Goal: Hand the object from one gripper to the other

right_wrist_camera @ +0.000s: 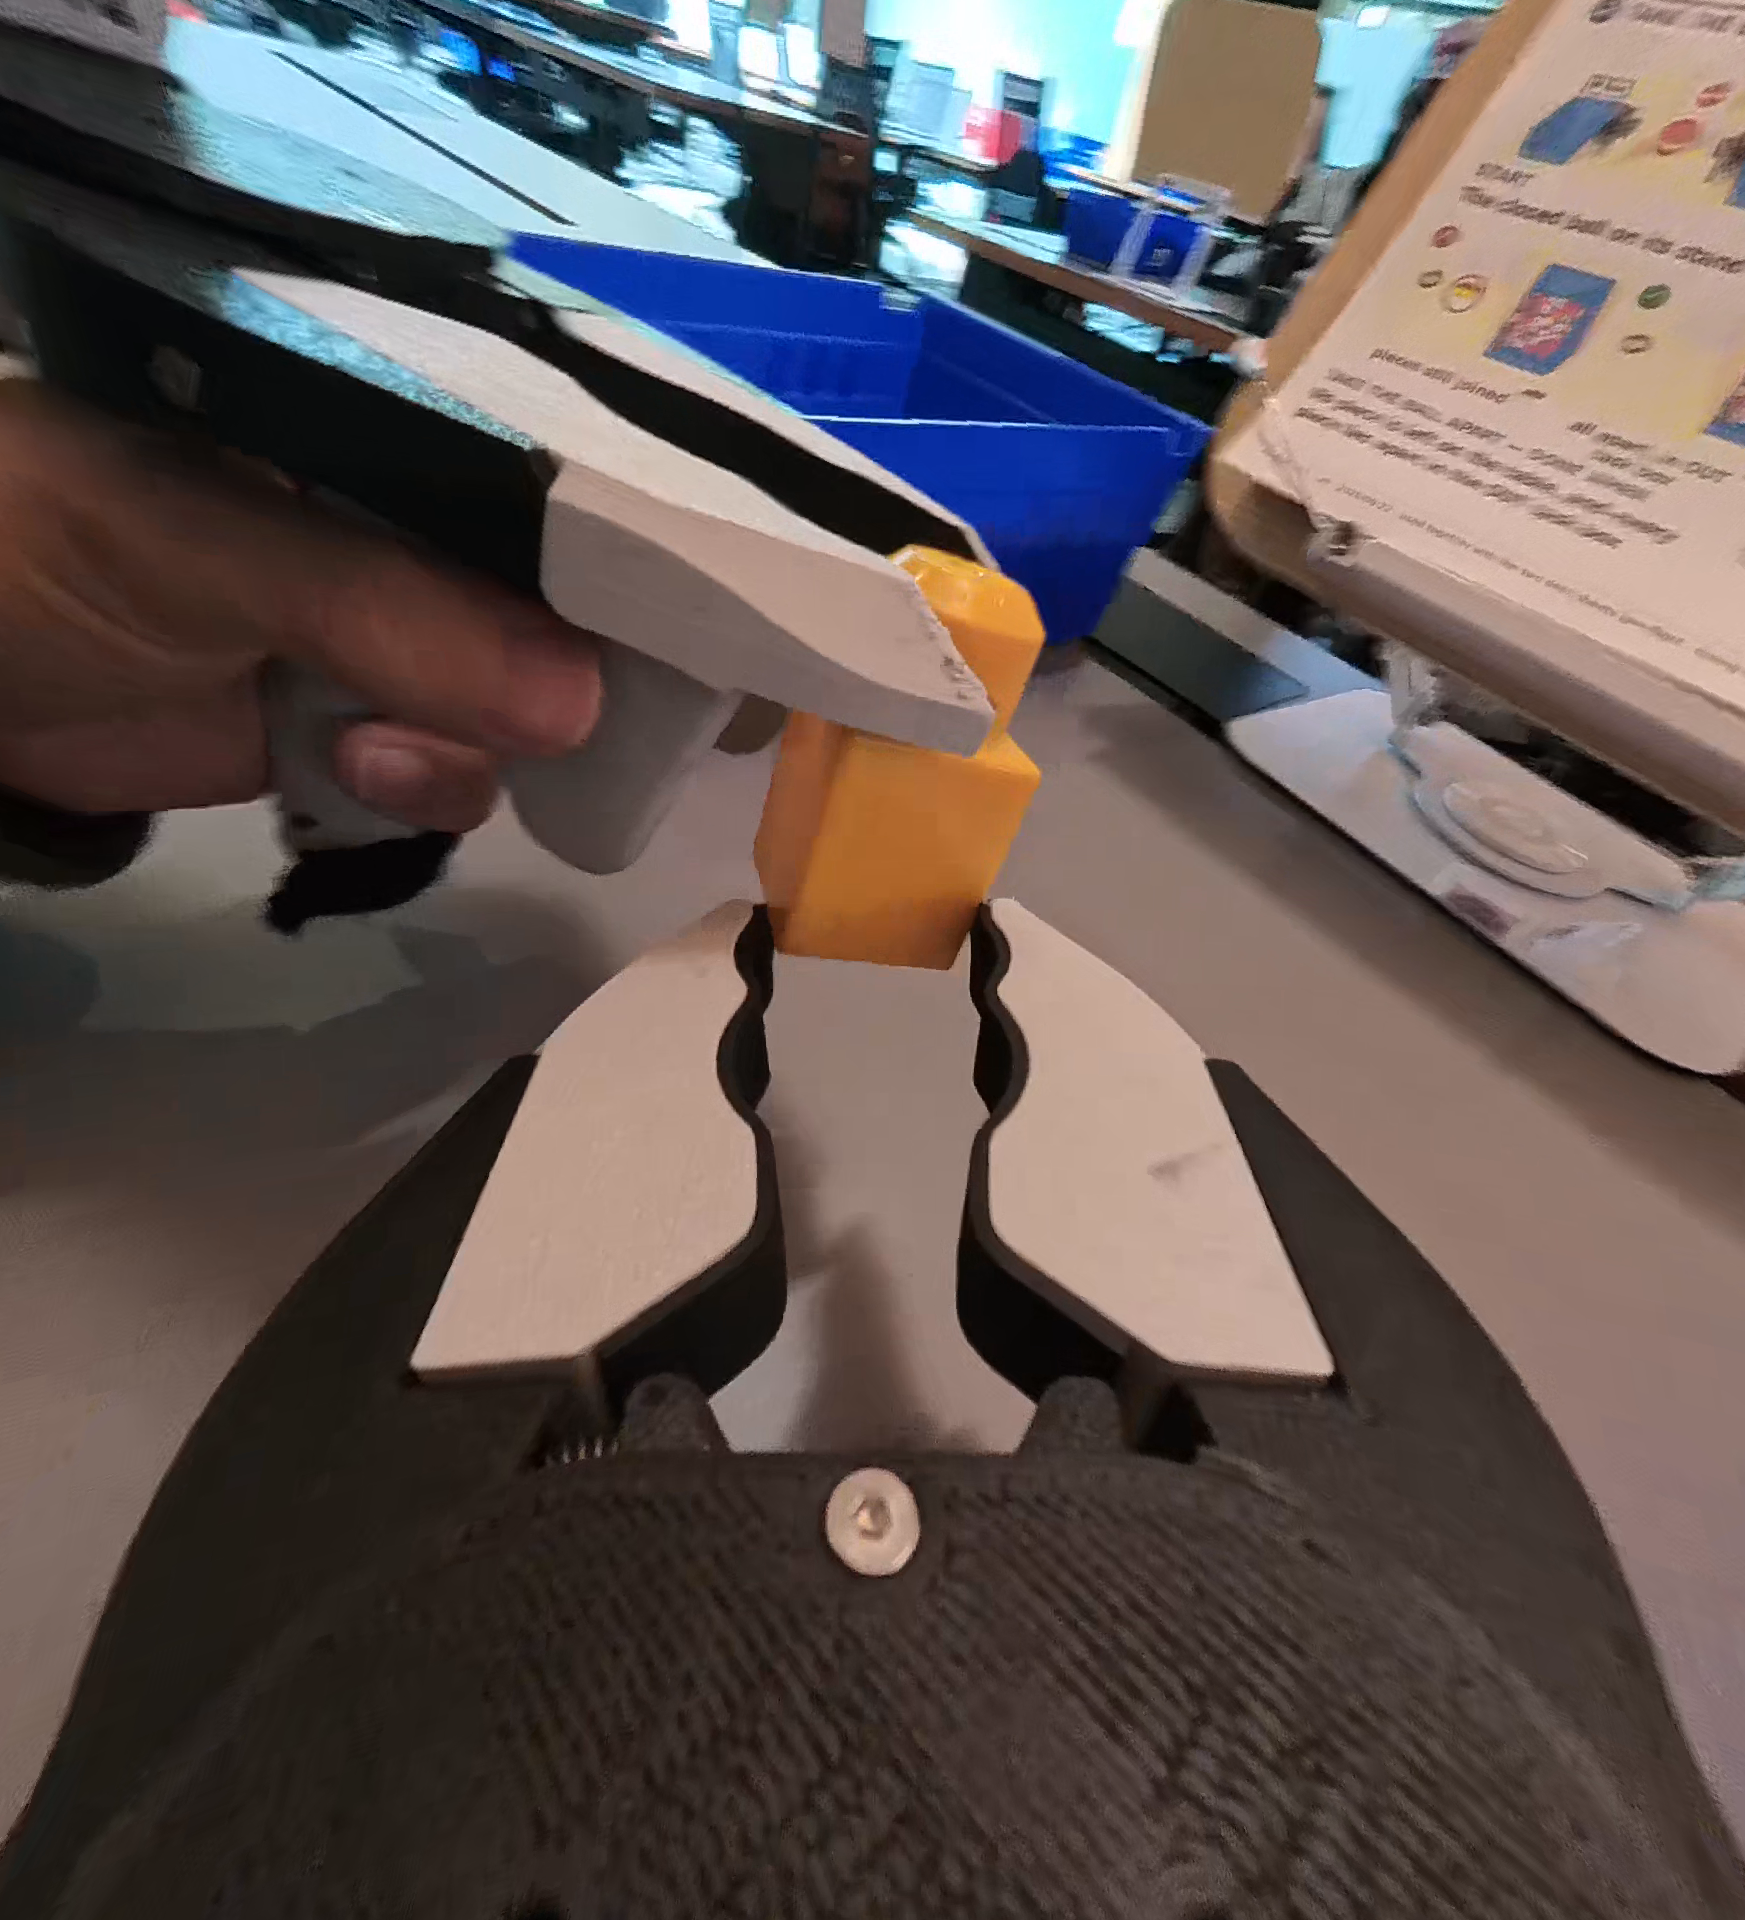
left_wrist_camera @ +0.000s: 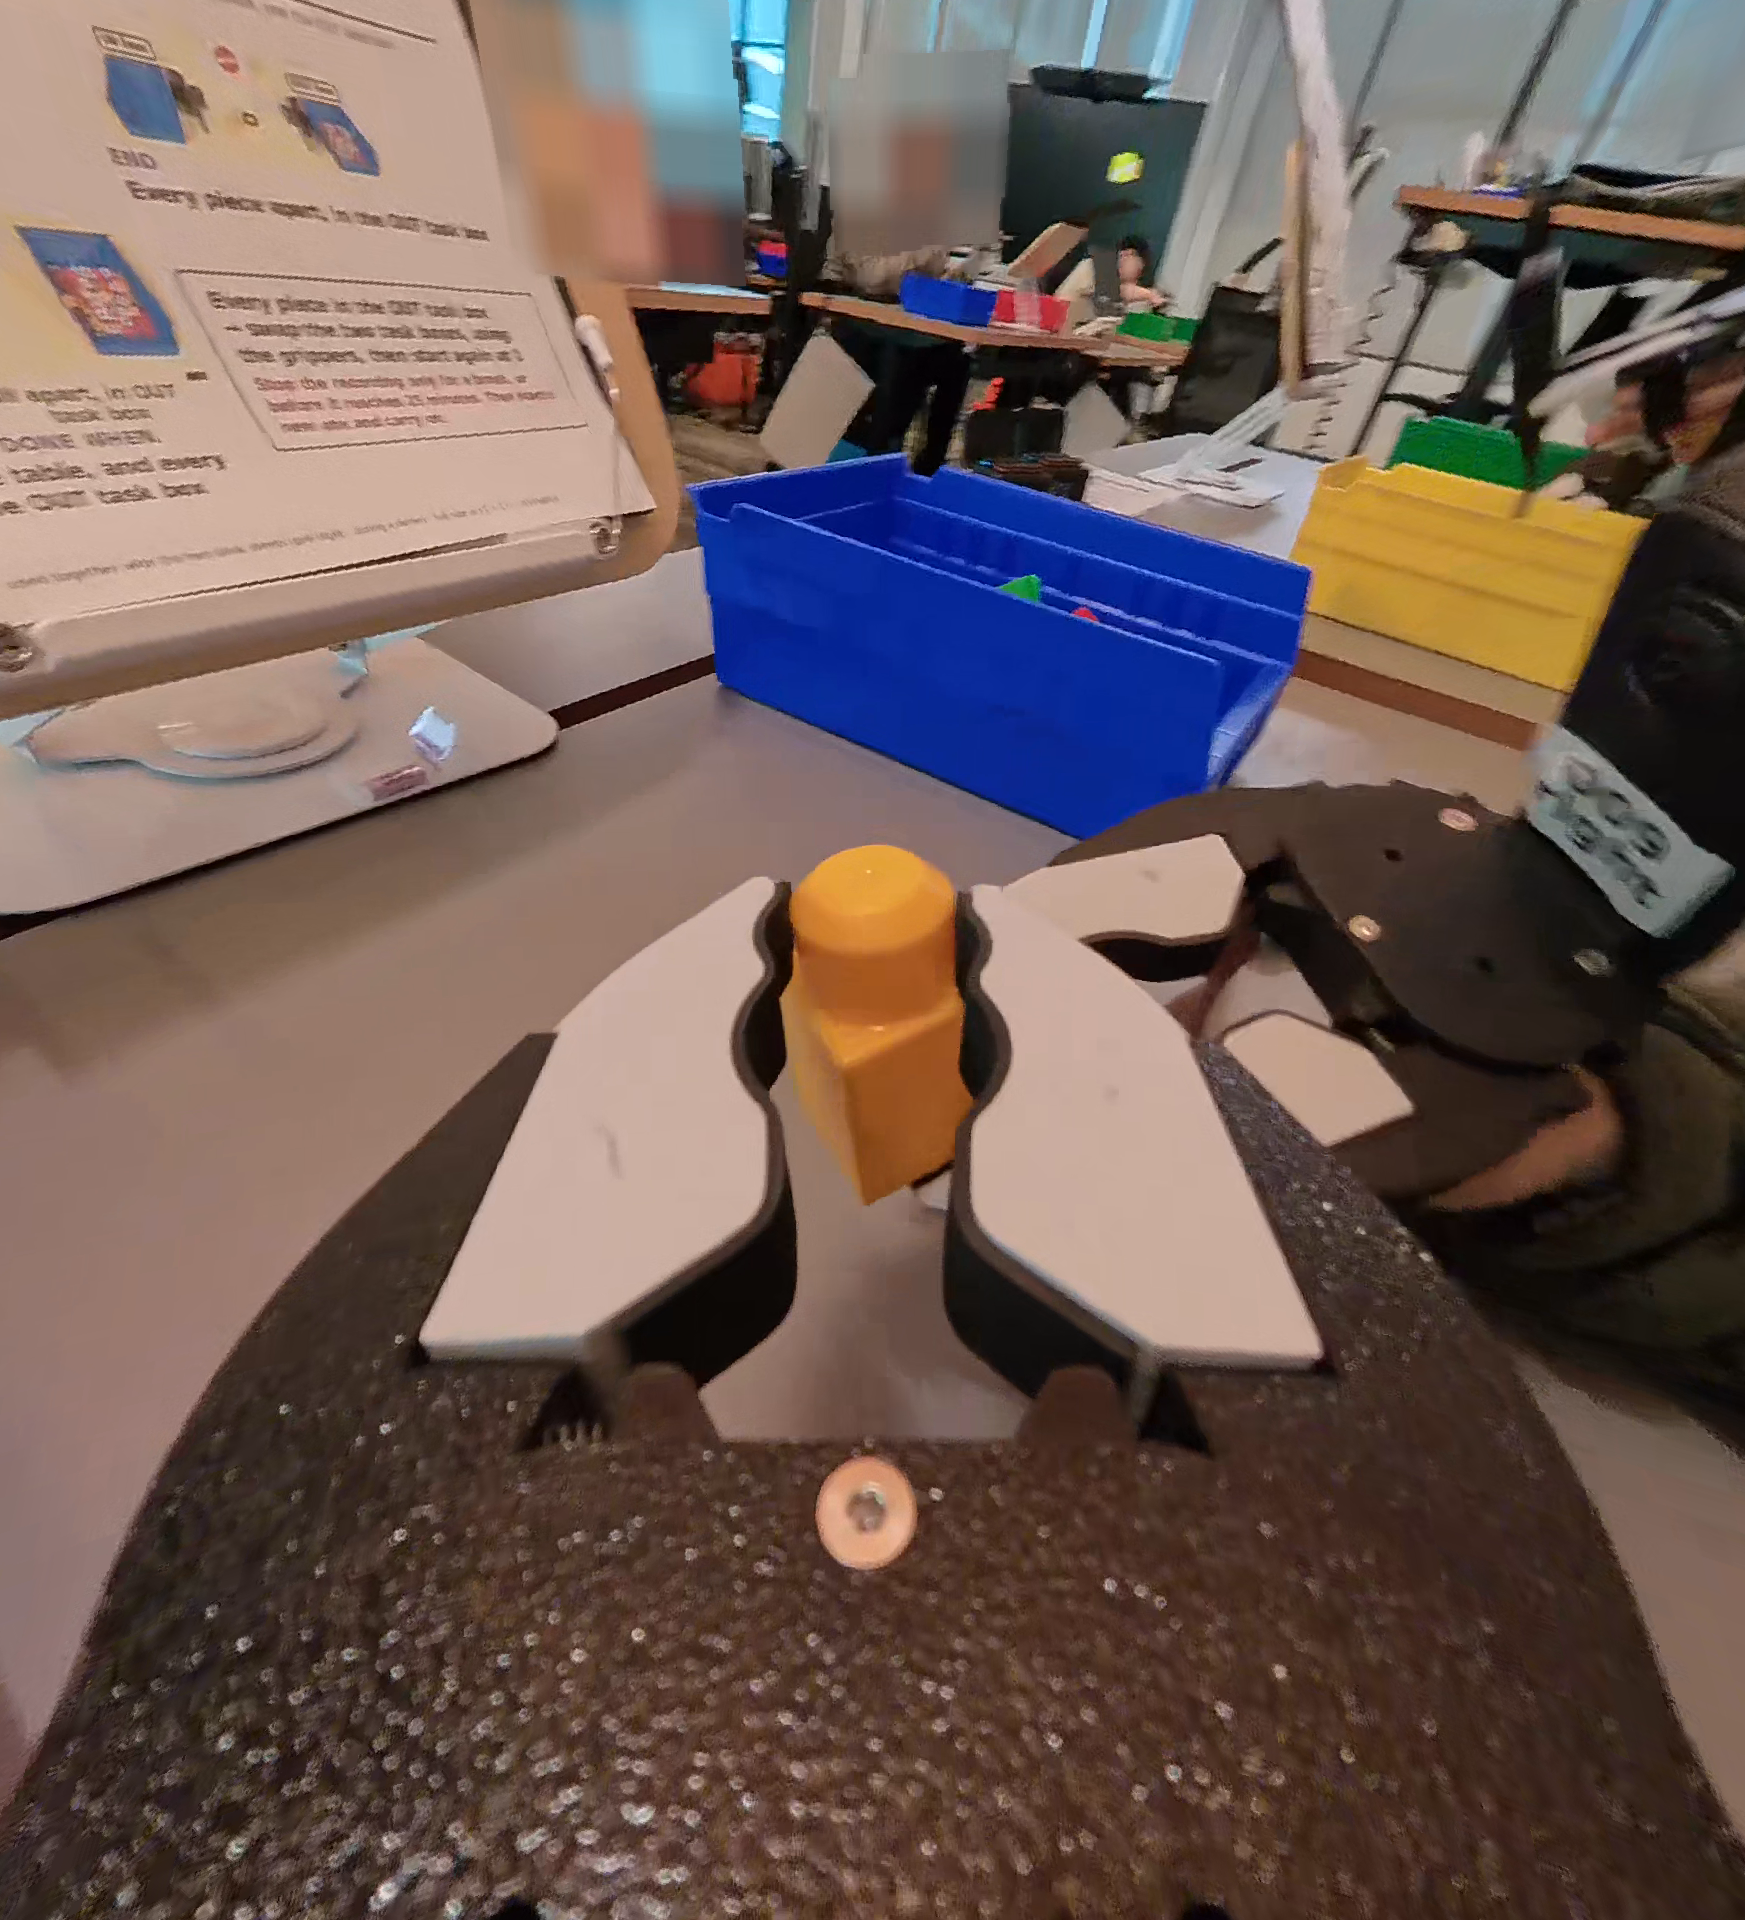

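right now we have the yellow block [left_wrist_camera: 873,1023] pinched in our left gripper [left_wrist_camera: 873,925], its round peg end lying between the fingertips and its square body back in the gap between the fingers, tilted a little. the white pads [left_wrist_camera: 639,1122] press in on both sides of it, so this gripper is closed on the block and carries it clear of the grey table [left_wrist_camera: 172,1143].

from the right wrist view the same block [right_wrist_camera: 894,831] hangs above the table with the left gripper [right_wrist_camera: 951,665] coming in from the upper left, one white finger lying across the block's upper part. a bare hand [right_wrist_camera: 224,644] wraps that gripper's handle. our right gripper [right_wrist_camera: 873,920] has its fingertips on either side of the block's lower corner, touching or all but touching it; the jaws stand at a middling width, and we cannot tell whether they already squeeze it.

in the left wrist view the right gripper [left_wrist_camera: 1211,966] shows at the right, just beside the block, its two white fingers apart.

behind the handover a blue bin [left_wrist_camera: 993,634] sits on the table, with small green and red pieces inside. a yellow bin [left_wrist_camera: 1460,561] stands farther right. a printed instruction sheet on a stand [left_wrist_camera: 224,343] rises at the left of that view.
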Demonstrator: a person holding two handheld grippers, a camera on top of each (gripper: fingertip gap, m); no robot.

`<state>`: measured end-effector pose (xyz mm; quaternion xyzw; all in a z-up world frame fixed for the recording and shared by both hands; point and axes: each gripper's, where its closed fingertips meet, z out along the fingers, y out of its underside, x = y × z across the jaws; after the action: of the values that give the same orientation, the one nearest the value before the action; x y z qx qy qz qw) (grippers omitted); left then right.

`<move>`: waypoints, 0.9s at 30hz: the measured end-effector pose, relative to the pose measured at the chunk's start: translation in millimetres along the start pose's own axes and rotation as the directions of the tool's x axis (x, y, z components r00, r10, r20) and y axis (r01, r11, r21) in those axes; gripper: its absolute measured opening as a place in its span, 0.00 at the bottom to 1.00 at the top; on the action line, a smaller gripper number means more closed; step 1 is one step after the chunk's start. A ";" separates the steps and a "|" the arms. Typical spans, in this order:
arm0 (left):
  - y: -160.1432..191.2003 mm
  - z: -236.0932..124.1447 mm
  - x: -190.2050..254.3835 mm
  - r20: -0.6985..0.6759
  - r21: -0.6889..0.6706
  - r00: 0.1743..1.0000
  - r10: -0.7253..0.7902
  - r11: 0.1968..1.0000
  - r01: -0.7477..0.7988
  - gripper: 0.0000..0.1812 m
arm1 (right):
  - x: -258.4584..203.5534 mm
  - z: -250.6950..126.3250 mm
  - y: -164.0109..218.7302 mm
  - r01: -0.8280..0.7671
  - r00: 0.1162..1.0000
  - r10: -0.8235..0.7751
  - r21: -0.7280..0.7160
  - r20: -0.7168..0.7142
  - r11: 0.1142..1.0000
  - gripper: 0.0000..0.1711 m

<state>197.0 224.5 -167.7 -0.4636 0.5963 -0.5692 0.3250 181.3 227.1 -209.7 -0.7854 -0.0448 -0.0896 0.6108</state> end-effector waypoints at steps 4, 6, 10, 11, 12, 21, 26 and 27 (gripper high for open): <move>-10.5 -15.7 24.0 -0.295 0.091 0.955 -0.024 0.994 0.053 0.16 | -23.1 -16.3 -14.6 -0.257 0.911 0.220 0.061 0.347 0.965 0.30; -21.1 -30.1 38.8 -0.459 0.160 0.888 -0.038 0.979 0.125 0.16 | -33.4 -25.2 -24.1 -0.418 0.793 0.338 0.048 0.507 0.907 0.34; -28.6 -50.5 55.5 -0.654 0.202 0.755 -0.048 0.951 0.235 0.16 | -53.9 -43.1 -48.2 -0.585 0.579 0.388 0.033 0.717 0.810 0.31; -27.4 -51.8 58.2 -0.675 0.200 0.736 -0.044 0.950 0.241 0.16 | -58.4 -45.2 -51.5 -0.595 0.553 0.386 0.025 0.738 0.803 0.30; -26.9 -53.1 60.7 -0.690 0.205 0.723 -0.035 0.949 0.241 0.16 | -62.0 -44.9 -52.2 -0.593 0.545 0.385 0.018 0.744 0.805 0.30; -21.4 -36.9 42.2 -0.544 0.191 0.837 -0.064 0.962 0.197 0.15 | -32.7 -20.9 -37.5 -0.352 0.857 0.258 0.142 0.446 0.925 0.23; -15.9 -9.8 18.9 -0.295 0.125 0.940 -0.171 0.968 0.215 0.34 | 29.8 -17.8 -18.9 0.055 0.987 -0.039 0.097 -0.159 0.994 0.22; -12.5 -3.8 16.2 -0.242 0.098 0.951 -0.192 0.970 0.221 0.35 | 36.2 -19.4 -17.4 0.100 0.971 -0.082 0.068 -0.226 0.993 0.22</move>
<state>189.9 212.0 -152.7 -0.4332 0.5417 -0.6859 0.2200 212.0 211.2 -181.4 -0.7428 -0.0153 -0.2032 0.6377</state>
